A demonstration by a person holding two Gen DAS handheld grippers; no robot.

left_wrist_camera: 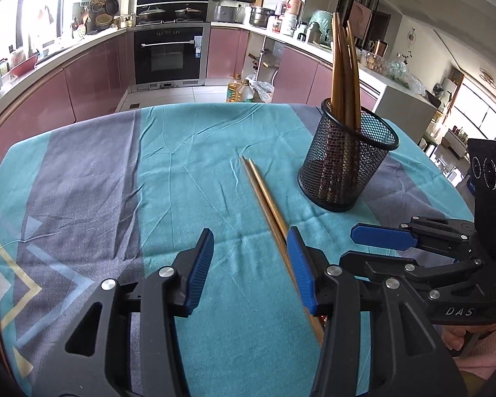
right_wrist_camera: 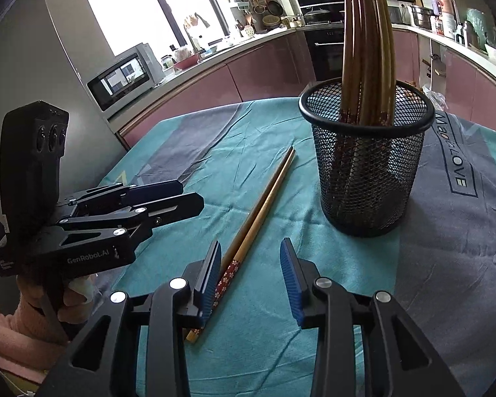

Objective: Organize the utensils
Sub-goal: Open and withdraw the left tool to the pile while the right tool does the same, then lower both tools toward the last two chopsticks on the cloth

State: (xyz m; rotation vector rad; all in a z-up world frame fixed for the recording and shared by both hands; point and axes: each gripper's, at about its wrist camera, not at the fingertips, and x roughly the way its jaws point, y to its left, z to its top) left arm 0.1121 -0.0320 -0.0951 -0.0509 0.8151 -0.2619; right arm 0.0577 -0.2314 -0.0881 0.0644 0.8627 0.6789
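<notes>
A pair of wooden chopsticks (left_wrist_camera: 264, 195) lies side by side on the teal and grey tablecloth (left_wrist_camera: 188, 152); it also shows in the right wrist view (right_wrist_camera: 264, 205), with red flowered ends near me. A black mesh holder (left_wrist_camera: 345, 158) stands upright with several chopsticks in it, also seen in the right wrist view (right_wrist_camera: 367, 158). My left gripper (left_wrist_camera: 251, 264) is open and empty, its right finger beside the pair. My right gripper (right_wrist_camera: 251, 274) is open and empty, its left finger beside the pair's decorated ends. The right gripper (left_wrist_camera: 380, 248) appears in the left view, the left gripper (right_wrist_camera: 168, 198) in the right view.
The table's far edge (left_wrist_camera: 215, 106) drops to a kitchen floor with oil bottles (left_wrist_camera: 238, 91). Pink cabinets and an oven (left_wrist_camera: 168, 56) stand beyond. A microwave (right_wrist_camera: 122, 79) sits on the counter at the left of the right view.
</notes>
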